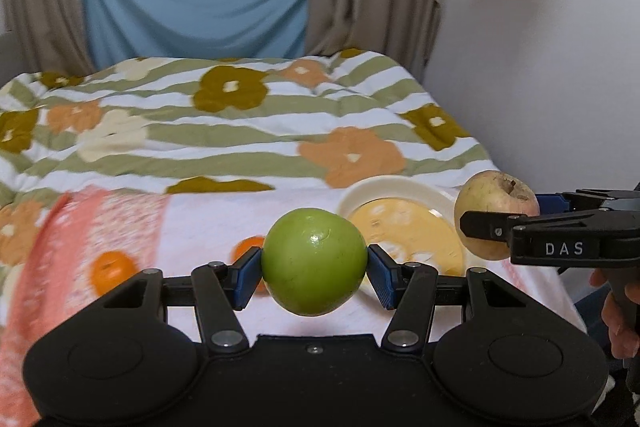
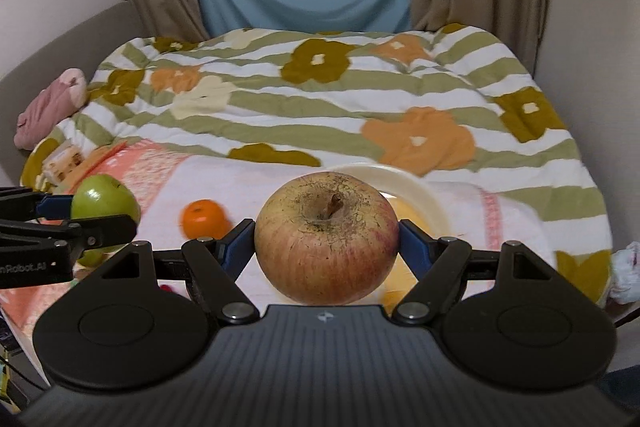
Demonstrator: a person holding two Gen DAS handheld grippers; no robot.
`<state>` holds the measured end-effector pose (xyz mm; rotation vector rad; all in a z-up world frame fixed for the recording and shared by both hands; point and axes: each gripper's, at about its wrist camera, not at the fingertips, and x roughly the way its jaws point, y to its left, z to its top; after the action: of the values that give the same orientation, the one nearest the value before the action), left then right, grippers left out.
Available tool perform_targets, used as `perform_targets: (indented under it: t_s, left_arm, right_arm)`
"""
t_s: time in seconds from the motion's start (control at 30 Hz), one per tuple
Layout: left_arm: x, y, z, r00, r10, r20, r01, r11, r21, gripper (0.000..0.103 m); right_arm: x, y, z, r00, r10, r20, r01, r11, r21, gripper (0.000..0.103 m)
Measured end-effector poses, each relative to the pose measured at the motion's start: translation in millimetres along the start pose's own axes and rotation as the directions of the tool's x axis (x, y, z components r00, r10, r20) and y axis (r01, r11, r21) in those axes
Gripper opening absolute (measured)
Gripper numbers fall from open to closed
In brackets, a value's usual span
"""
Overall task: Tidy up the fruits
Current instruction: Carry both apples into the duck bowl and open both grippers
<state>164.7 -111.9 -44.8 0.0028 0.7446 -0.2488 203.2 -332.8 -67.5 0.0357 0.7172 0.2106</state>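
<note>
Floral bed (image 1: 240, 131); left gripper (image 1: 315, 263) clamps green apple (image 1: 315, 261), right gripper (image 2: 327, 241) russet apple (image 2: 326, 239).

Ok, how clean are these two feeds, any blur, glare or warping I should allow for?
Left wrist view: the green apple in the left gripper is sharp with a small glare spot, while the oranges and towel smear with motion blur. Right wrist view: the red apple in the right gripper is crisp, the orange smeared. Both views bow toward the edges.
</note>
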Motion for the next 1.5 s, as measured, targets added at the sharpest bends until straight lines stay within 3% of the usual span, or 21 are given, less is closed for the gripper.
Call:
perform_targets:
  t_s: [0.43,0.77,1.0,1.07,1.1,1.5]
  left_arm:
    - [128.3,-54.7,26.3,0.999,-0.033,-0.035,0.036,0.995,0.093,0.061]
    - [180.6,-73.7,24.7,0.996,-0.007,-0.085,0.025,0.976,0.217,0.061]
    - [187.4,-76.4,22.2,0.995,-0.004,-0.096,0.025,0.975,0.220,0.063]
    - [180.4,-78.0,23.8,0.998,0.011,-0.061,0.005,0.971,0.241,0.089]
    - [177.9,-78.0,24.8,0.999,0.018,-0.049,-0.006,0.970,0.245,0.093]
    - [144.2,-49.1,7.9,0.993,0.070,-0.100,-0.058,0.991,0.119,0.094]
  right_arm:
    - [67.4,-75.6,11.2,1.000,-0.011,-0.026,0.011,1.000,0.021,0.091]
    - [99.6,-93.5,12.7,0.999,-0.004,-0.053,0.006,0.999,0.043,0.091]
    - [106.6,-95.6,15.9,0.998,0.004,-0.068,0.000,0.999,0.053,0.091]
    - [107.3,-96.5,16.9,0.997,0.010,-0.071,-0.006,0.999,0.054,0.091]
    - [107.6,-96.4,17.3,0.997,0.014,-0.071,-0.010,0.999,0.053,0.091]
    - [125.2,-80.7,15.3,0.994,0.064,-0.086,-0.069,0.996,-0.052,0.091]
